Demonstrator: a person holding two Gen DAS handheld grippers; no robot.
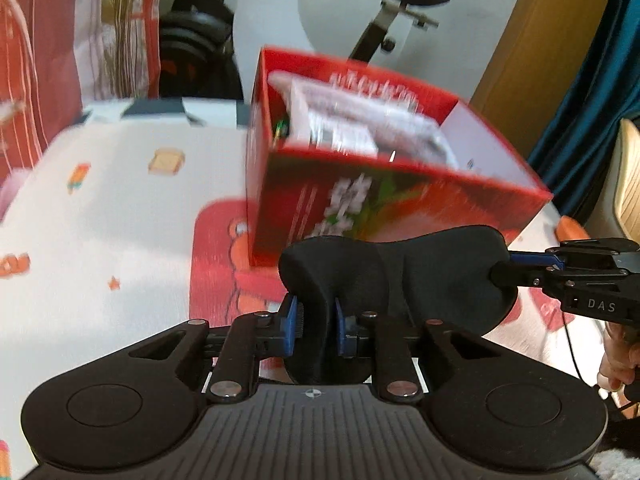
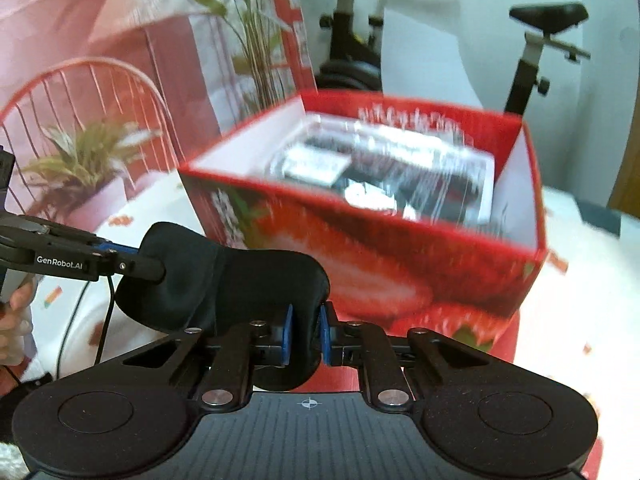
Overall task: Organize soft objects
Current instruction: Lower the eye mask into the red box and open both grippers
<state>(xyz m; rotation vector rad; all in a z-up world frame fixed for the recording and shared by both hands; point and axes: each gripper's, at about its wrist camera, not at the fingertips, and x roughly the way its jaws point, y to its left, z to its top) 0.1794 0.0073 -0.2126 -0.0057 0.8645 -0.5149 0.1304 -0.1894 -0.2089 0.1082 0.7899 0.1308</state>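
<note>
A desk (image 1: 100,208) under a white cloth printed with small cartoon food and a large red figure carries a red open-topped cardboard box (image 1: 360,204) with strawberries pictured on its side. Inside the box lie clear-wrapped packs (image 2: 384,176), blurred beyond reading. Behind the desk stand an exercise bike (image 1: 400,12) and a potted plant (image 2: 84,160).

In front of the box, lifted clear of the cloth, hangs a black padded sleep mask (image 1: 420,280), stretched between the two tools. The left tool (image 1: 316,322) is clenched on one end of the mask, its blue pads pinching the fabric. The right tool (image 2: 306,330) is clenched on the other end in the same way.
</note>
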